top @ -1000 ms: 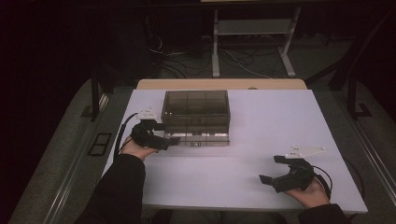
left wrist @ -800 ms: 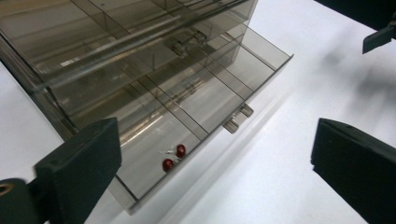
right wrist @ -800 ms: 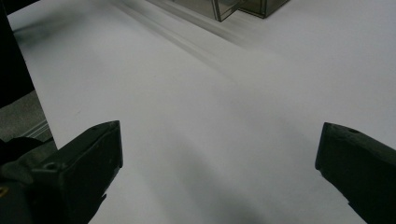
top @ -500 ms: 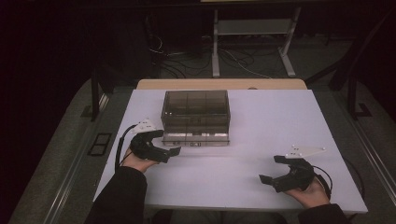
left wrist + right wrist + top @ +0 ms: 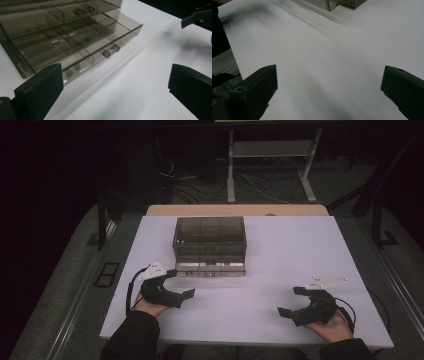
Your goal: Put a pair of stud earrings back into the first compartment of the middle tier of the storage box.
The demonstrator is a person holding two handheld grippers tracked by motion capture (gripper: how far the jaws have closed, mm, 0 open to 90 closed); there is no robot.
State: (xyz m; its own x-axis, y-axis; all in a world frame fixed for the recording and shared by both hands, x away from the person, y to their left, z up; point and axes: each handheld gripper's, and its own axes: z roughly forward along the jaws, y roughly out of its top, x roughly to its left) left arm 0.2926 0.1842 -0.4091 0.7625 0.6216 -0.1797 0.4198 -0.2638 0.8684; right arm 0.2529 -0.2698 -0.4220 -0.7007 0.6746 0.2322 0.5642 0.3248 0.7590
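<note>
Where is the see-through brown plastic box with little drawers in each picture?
High view: the smoky transparent plastic drawer box sits at the middle of the white table, toward its far edge.
Left gripper view: it is at the upper left, a drawer pulled out.
Right gripper view: only its corner peeks in at the top edge.
Shared landmark: the white table.

In the left gripper view the smoky drawer box (image 5: 62, 37) is cut off at the top and left edges; what lies in its compartments is too dim and blurred to tell.
</note>
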